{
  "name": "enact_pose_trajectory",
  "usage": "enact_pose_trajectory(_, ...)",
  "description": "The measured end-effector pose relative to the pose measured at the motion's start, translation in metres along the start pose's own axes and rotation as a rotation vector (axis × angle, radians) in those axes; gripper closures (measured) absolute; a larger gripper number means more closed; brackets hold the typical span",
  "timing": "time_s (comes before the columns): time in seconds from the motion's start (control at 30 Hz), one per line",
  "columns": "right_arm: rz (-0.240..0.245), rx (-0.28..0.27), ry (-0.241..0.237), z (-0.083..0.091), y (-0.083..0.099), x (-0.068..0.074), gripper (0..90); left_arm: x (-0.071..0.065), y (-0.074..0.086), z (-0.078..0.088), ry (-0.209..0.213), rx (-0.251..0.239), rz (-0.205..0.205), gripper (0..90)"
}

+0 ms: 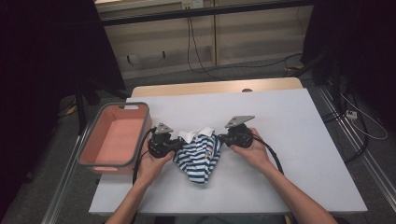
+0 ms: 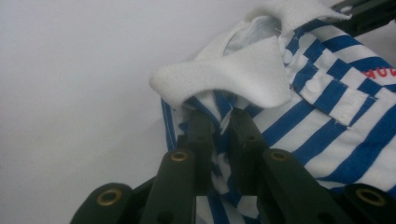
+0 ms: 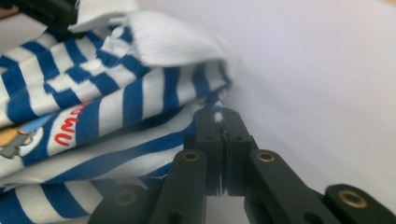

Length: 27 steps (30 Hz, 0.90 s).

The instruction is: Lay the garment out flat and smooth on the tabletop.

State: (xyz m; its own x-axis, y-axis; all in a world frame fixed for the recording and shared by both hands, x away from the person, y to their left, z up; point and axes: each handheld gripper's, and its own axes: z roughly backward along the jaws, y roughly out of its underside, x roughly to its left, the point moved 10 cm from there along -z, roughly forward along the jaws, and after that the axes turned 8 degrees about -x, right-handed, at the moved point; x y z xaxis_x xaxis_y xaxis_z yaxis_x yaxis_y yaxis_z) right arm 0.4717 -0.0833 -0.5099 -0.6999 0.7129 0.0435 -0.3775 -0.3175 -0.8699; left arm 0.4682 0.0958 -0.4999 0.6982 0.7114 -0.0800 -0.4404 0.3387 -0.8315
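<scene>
A small blue-and-white striped shirt [image 1: 198, 156] with a white collar [image 2: 224, 77] and a red print lies bunched on the white table [image 1: 289, 154], between both hands. My left gripper [image 1: 176, 148] is shut on the cloth just under the collar, at the shirt's left side; in the left gripper view [image 2: 223, 120] striped fabric is pinched between the jaws. My right gripper [image 1: 219, 139] is shut on the shirt's right edge, and the right gripper view [image 3: 220, 116] shows a thin fold of cloth squeezed between the nearly touching jaws.
A pink bin with a grey rim [image 1: 91, 151] stands open at the table's left edge, close to my left hand. Bare white tabletop extends to the right and towards the far side. Cables lie on the floor beyond the table.
</scene>
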Motion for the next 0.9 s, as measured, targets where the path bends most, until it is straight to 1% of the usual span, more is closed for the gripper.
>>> enact_pose_trajectory(0.03, 0.000, 0.000, 0.000, 0.000, 0.000, 0.000, 88.9, 0.000, 0.000, 0.000, 0.000, 0.000, 0.000, 80.7)
enact_pose_trajectory(0.07, -0.008, -0.020, 0.020, 0.008, -0.004, -0.007, 88.9, 0.000, -0.002, 0.001, -0.004, -0.010, 0.001, 80.7)
enact_pose_trajectory(0.1, -0.008, -0.028, 0.033, 0.013, -0.005, -0.010, 88.9, 0.000, -0.002, 0.001, -0.004, -0.010, 0.001, 80.7)
enact_pose_trajectory(0.13, -0.007, -0.035, 0.043, 0.017, -0.007, -0.013, 88.9, 0.001, -0.005, 0.003, -0.004, -0.022, 0.002, 80.7)
enact_pose_trajectory(0.17, -0.007, -0.035, 0.043, 0.017, -0.007, -0.013, 88.9, 0.001, -0.005, 0.003, -0.004, -0.022, 0.002, 80.8)
enact_pose_trajectory(0.2, -0.013, -0.054, 0.076, 0.027, -0.010, -0.022, 89.0, 0.002, -0.007, 0.005, -0.013, -0.040, 0.009, 80.9)
enact_pose_trajectory(0.23, -0.013, -0.054, 0.076, 0.027, -0.010, -0.022, 89.0, 0.002, -0.007, 0.005, -0.013, -0.040, 0.009, 80.9)
enact_pose_trajectory(0.27, -0.031, -0.076, 0.100, 0.038, -0.013, -0.032, 89.0, 0.002, -0.007, 0.006, -0.008, -0.037, 0.012, 81.0)
enact_pose_trajectory(0.3, -0.031, -0.076, 0.100, 0.038, -0.013, -0.032, 89.0, 0.002, -0.007, 0.006, -0.008, -0.037, 0.012, 81.0)
enact_pose_trajectory(0.33, -0.046, -0.092, 0.126, 0.047, -0.014, -0.041, 89.0, 0.002, -0.006, 0.005, -0.010, -0.036, 0.014, 81.0)
enact_pose_trajectory(0.37, -0.046, -0.092, 0.126, 0.047, -0.014, -0.041, 89.0, 0.002, -0.006, 0.005, -0.010, -0.036, 0.014, 81.0)
enact_pose_trajectory(0.4, -0.059, -0.107, 0.144, 0.055, -0.015, -0.049, 89.0, 0.000, -0.006, 0.003, -0.001, -0.032, 0.008, 81.0)
enact_pose_trajectory(0.43, -0.059, -0.107, 0.144, 0.055, -0.015, -0.049, 89.0, 0.000, -0.006, 0.003, -0.001, -0.032, 0.008, 80.9)
enact_pose_trajectory(0.47, -0.062, -0.113, 0.158, 0.061, -0.015, -0.055, 89.0, -0.003, -0.006, 0.002, 0.001, -0.030, -0.004, 80.9)
enact_pose_trajectory(0.5, -0.062, -0.113, 0.158, 0.061, -0.015, -0.055, 89.0, -0.003, -0.006, 0.002, 0.001, -0.030, -0.004, 80.9)
enact_pose_trajectory(0.53, -0.064, -0.110, 0.170, 0.066, -0.012, -0.059, 89.0, -0.007, -0.006, 0.000, 0.009, -0.036, -0.011, 80.8)
enact_pose_trajectory(0.57, -0.064, -0.110, 0.170, 0.066, -0.012, -0.059, 89.0, -0.007, -0.006, 0.000, 0.009, -0.036, -0.011, 80.6)
enact_pose_trajectory(0.6, -0.069, -0.109, 0.181, 0.071, -0.008, -0.063, 89.0, -0.011, -0.006, -0.002, 0.021, -0.030, -0.043, 79.9)
enact_pose_trajectory(0.63, -0.073, -0.106, 0.187, 0.073, -0.007, -0.065, 89.0, -0.011, -0.006, -0.002, 0.021, -0.030, -0.043, 78.5)
enact_pose_trajectory(0.67, -0.074, -0.107, 0.192, 0.075, -0.005, -0.067, 89.0, -0.014, -0.004, -0.004, 0.025, -0.024, -0.051, 76.8)
enact_pose_trajectory(0.7, -0.074, -0.107, 0.192, 0.075, -0.005, -0.067, 89.0, -0.014, -0.004, -0.004, 0.025, -0.024, -0.051, 75.4)
enact_pose_trajectory(0.73, -0.082, -0.102, 0.202, 0.079, -0.001, -0.070, 88.9, -0.017, -0.003, -0.005, 0.034, -0.018, -0.046, 74.0)
enact_pose_trajectory(0.77, -0.082, -0.102, 0.202, 0.079, -0.001, -0.070, 88.9, -0.018, -0.003, -0.006, 0.035, -0.016, -0.048, 74.0)
enact_pose_trajectory(0.8, -0.083, -0.092, 0.212, 0.083, 0.004, -0.074, 88.9, -0.019, -0.002, -0.007, 0.034, -0.011, -0.054, 69.2)
enact_pose_trajectory(0.83, -0.083, -0.092, 0.212, 0.083, 0.004, -0.074, 88.9, -0.019, -0.002, -0.007, 0.034, -0.011, -0.054, 66.8)
enact_pose_trajectory(0.87, -0.091, -0.087, 0.229, 0.087, 0.009, -0.079, 88.9, -0.020, -0.003, -0.007, 0.037, -0.014, -0.043, 65.5)
enact_pose_trajectory(0.9, -0.091, -0.087, 0.229, 0.087, 0.009, -0.079, 88.9, -0.020, -0.003, -0.007, 0.037, -0.014, -0.043, 64.0)
